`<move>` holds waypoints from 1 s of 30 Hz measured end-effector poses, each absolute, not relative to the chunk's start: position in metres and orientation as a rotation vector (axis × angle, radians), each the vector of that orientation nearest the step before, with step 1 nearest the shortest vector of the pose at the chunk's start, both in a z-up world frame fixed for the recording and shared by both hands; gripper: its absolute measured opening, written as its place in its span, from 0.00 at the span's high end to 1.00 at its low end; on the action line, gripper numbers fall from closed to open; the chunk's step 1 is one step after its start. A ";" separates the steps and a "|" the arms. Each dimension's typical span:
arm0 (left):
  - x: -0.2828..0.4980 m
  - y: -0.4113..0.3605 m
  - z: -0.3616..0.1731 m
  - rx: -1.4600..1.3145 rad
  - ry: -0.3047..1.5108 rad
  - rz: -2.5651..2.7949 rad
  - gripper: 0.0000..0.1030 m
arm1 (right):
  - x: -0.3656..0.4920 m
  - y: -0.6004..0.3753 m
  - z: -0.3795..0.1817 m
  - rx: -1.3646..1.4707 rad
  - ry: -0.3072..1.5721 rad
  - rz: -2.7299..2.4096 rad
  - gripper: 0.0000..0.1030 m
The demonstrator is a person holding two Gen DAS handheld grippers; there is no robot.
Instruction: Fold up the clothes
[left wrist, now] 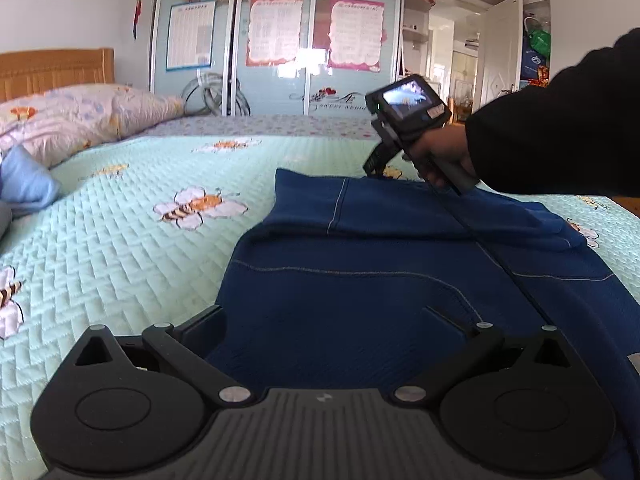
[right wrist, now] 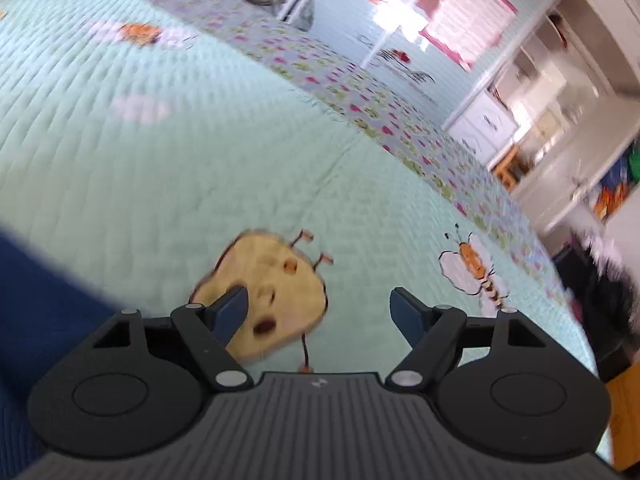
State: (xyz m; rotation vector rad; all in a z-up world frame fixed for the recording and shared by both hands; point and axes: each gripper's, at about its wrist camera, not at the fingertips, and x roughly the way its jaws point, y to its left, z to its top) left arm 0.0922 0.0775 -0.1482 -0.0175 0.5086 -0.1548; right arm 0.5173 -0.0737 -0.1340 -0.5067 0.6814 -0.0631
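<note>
The left gripper (left wrist: 326, 312) hangs low over the near part of a dark blue garment (left wrist: 360, 280), its jaws spread wide; the fingertips are hard to make out against the cloth, and nothing appears pinched between them. The right gripper (right wrist: 318, 316) is also wide open and empty, its blue fingers (right wrist: 232, 312) framing only a bee-hive print on the mint quilted bedspread (right wrist: 160, 160); the view is blurred.

The garment lies flat on the bed with a sleeve (left wrist: 460, 208) already folded across its upper part, so the sleeve's long axis runs side to side in the left wrist view. In that view the right gripper (left wrist: 374, 166), held by a hand in a black sleeve, sits at the garment's far edge. From the right gripper itself, the blue cloth (right wrist: 48, 300) lies off to the left and below.

For the near hem the left gripper is closer; for the far edge, the right, which would need to swing left to meet the cloth.
</note>
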 end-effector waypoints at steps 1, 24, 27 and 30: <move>0.093 0.077 -0.149 -0.019 0.517 -0.154 0.01 | 0.525 -0.075 -0.131 -0.472 0.689 -0.079 0.24; 0.095 0.078 -0.150 -0.035 0.551 -0.148 0.01 | 0.478 -0.152 -0.112 0.524 0.911 0.332 0.22; 0.097 0.080 -0.150 -0.045 0.560 -0.147 0.01 | 0.480 -0.147 -0.117 0.563 0.938 0.381 0.39; 0.096 0.078 -0.151 -0.041 0.564 -0.146 0.01 | 0.481 -0.140 -0.123 0.571 0.957 0.403 0.50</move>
